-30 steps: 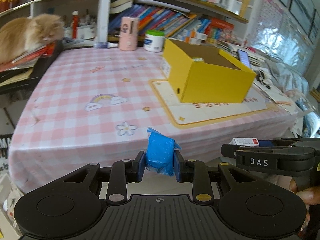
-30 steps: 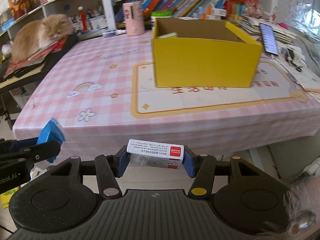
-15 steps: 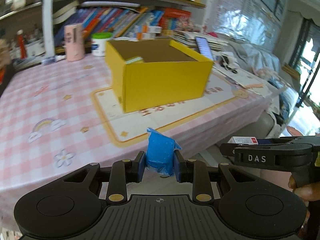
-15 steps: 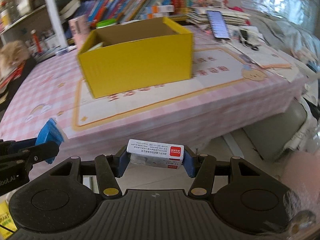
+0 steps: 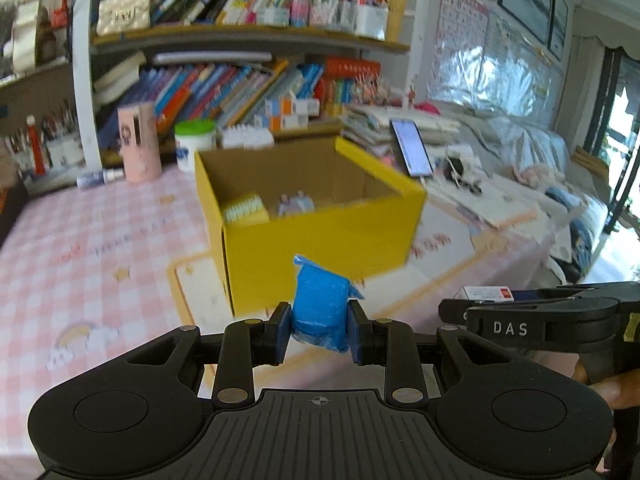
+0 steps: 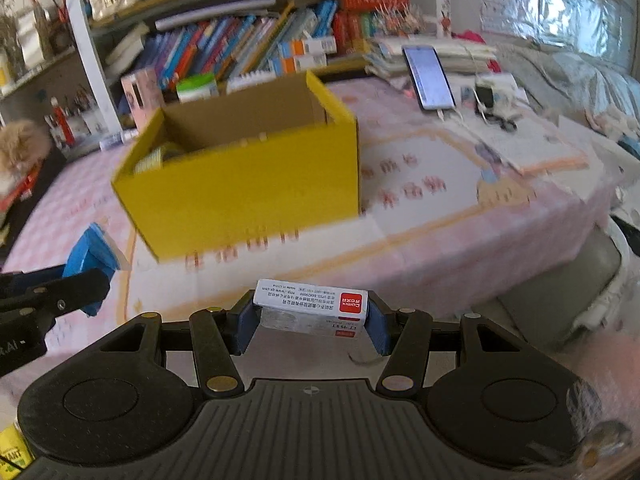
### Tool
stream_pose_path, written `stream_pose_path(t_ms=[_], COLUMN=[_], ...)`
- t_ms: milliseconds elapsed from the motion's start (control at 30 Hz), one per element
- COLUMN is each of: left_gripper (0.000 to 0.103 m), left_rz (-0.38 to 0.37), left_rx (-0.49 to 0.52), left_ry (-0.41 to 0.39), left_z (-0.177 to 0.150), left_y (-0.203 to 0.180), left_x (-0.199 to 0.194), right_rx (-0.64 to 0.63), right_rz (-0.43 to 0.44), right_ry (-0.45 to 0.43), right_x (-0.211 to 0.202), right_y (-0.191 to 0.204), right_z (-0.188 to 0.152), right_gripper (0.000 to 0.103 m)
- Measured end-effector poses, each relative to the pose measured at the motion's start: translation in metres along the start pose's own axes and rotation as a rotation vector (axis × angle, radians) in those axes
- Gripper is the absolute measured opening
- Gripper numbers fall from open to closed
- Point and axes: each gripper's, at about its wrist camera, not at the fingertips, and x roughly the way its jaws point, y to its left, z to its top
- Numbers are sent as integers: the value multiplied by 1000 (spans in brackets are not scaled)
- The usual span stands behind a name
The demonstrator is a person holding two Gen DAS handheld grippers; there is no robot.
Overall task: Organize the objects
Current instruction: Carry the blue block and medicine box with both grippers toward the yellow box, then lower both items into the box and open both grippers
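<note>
My left gripper (image 5: 319, 330) is shut on a blue plastic packet (image 5: 320, 306), held in the air in front of the open yellow cardboard box (image 5: 320, 236). My right gripper (image 6: 312, 322) is shut on a small white carton with a red label (image 6: 312, 307), held over the table's near edge, in front of the same box (image 6: 248, 188). The box holds a few small items (image 5: 294, 204). The right gripper also shows at the right of the left wrist view (image 5: 520, 316), and the blue packet at the left of the right wrist view (image 6: 90, 258).
The box stands on a pink checked tablecloth (image 5: 92, 240) with a white and orange mat (image 6: 420, 200). Behind it are a pink cylinder (image 5: 138, 142), a white jar with a green lid (image 5: 194, 142), a phone (image 6: 428, 78), paper stacks and bookshelves. A cat (image 6: 20, 144) lies far left.
Both grippers have risen and moved closer to the yellow box, so its inside now shows. Each still holds its object.
</note>
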Motion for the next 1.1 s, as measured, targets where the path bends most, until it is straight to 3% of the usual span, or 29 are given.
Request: stream_pose_path(t_ms=[267, 467, 800, 967, 1100], left_gripper=[27, 27, 27, 28, 28], left_rz=[81, 135, 196, 226, 230], left_rx=[-13, -35, -74, -104, -114], left_ry=[-91, -88, 24, 81, 78], left_z=[45, 68, 76, 73, 72], left_y=[-5, -4, -1, 4, 2], left_x=[23, 59, 126, 147, 151], right_rx=[-56, -160, -216, -259, -302], right_rz=[96, 149, 209, 248, 263], right_ry=[-136, -179, -95, -22, 40], right_x=[11, 40, 114, 146, 167], right_y=[-7, -5, -4, 8, 17], right_z=[74, 113, 155, 163, 162], right_gripper=[52, 52, 52, 52, 52])
